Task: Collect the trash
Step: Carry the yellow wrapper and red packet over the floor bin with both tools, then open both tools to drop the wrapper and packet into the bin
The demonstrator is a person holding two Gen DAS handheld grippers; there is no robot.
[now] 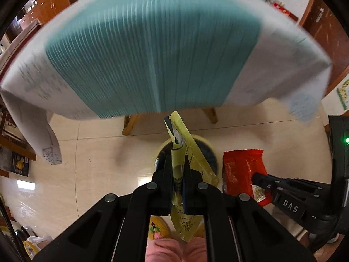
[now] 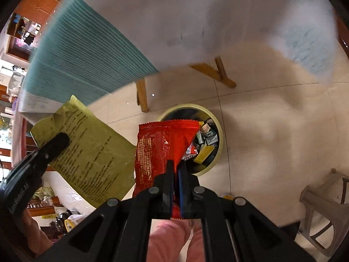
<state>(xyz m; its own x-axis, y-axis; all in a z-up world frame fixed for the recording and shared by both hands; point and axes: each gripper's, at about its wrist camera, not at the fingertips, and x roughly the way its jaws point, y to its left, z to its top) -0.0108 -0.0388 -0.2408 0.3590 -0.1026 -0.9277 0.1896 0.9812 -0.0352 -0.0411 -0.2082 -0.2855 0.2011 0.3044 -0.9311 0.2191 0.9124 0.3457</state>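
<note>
The left gripper (image 1: 176,163) has its jaws clamped narrow on a yellow wrapper (image 1: 185,152), which stands up between them and hangs out below as well. In the left wrist view the bin (image 1: 209,152) lies straight ahead of those jaws, mostly hidden behind the wrapper, with the draped tabletop (image 1: 152,50) far beyond it. Just to the right of the left jaws, the right gripper (image 2: 176,168) holds a red wrapper (image 2: 161,146), its jaws pinched tight on the lower edge so the packet fans up and to the left of them. From the right wrist view the bin sits on the floor (image 2: 272,131) just ahead and slightly right of the jaws, already holding a heap of small packets.

The step in hand looks like the drop into the bin. To do it well, each wrapper should hang fully inside the rim before its jaws part: both are light, flat packets that could flutter sideways if released high. The yellow one is long and sticks out both ways, so it wants to be centred over the opening. The two grippers are close together, so letting go one at a time would keep them from fouling each other.
</note>
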